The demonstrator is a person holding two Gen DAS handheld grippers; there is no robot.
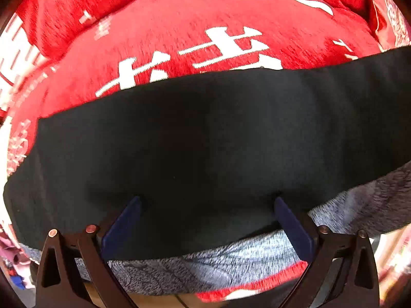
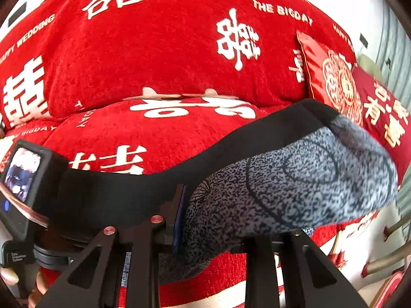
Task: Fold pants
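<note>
The pants lie across a red sofa seat, a black waistband (image 1: 205,141) over grey patterned fabric (image 1: 205,261). My left gripper (image 1: 208,200) points straight down at the waistband, open wide. Both blue fingertips (image 1: 133,210) rest against the black cloth, and nothing is pinched. In the right wrist view my right gripper (image 2: 213,205) is shut on the grey pants fabric (image 2: 308,179), holding a bunched fold above the seat. Only its left blue pad (image 2: 179,220) shows; cloth hides the other. The black waistband (image 2: 257,133) trails left to the left gripper's camera unit (image 2: 25,179).
The red sofa cover (image 2: 154,51) with white characters fills the seat and backrest. Two red cushions (image 2: 334,82) (image 2: 385,107) lean at the right end. A person's fingers (image 2: 7,277) show under the camera unit. Metal chair legs (image 2: 385,259) stand at lower right.
</note>
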